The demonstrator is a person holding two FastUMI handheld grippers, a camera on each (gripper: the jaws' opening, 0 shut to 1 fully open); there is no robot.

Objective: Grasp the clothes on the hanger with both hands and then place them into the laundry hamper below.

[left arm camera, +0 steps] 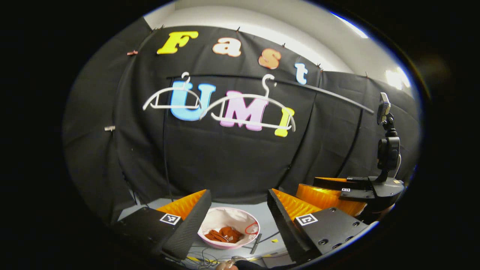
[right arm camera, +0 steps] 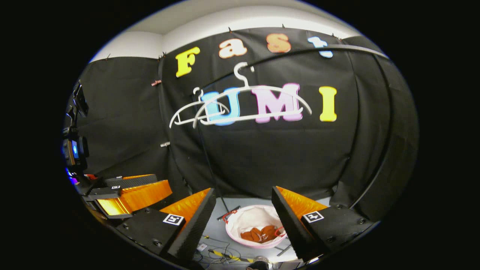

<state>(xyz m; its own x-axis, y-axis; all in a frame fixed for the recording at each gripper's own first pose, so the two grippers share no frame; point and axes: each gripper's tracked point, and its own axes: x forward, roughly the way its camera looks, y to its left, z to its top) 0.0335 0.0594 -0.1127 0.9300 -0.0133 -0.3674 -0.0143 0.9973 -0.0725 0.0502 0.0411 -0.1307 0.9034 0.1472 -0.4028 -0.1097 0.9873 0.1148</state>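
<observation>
Two bare white hangers [left arm camera: 247, 108] [right arm camera: 240, 105] hang on a black rail [left arm camera: 318, 92] against the booth wall. Below on the floor stands a round pink-rimmed hamper [left arm camera: 210, 219] [right arm camera: 240, 225] with a white lining; a rust-orange garment [left arm camera: 224, 235] [right arm camera: 260, 234] lies in its bottom. My left gripper [left arm camera: 238, 204] is open, high above the hamper, nothing between its fingers. My right gripper [right arm camera: 243, 202] is open too, also well above the hamper and holding nothing. In the left gripper view the right gripper [left arm camera: 337, 195] shows at the right; in the right gripper view the left gripper [right arm camera: 123, 195] shows at the left.
Loose cables and bits of yellow tape [left arm camera: 204, 258] [right arm camera: 221, 253] lie on the grey floor [left arm camera: 264, 217] in front of the hamper. A thin black pole [left arm camera: 165, 150] stands at the rail's left end. Black cloth walls close the booth on all sides.
</observation>
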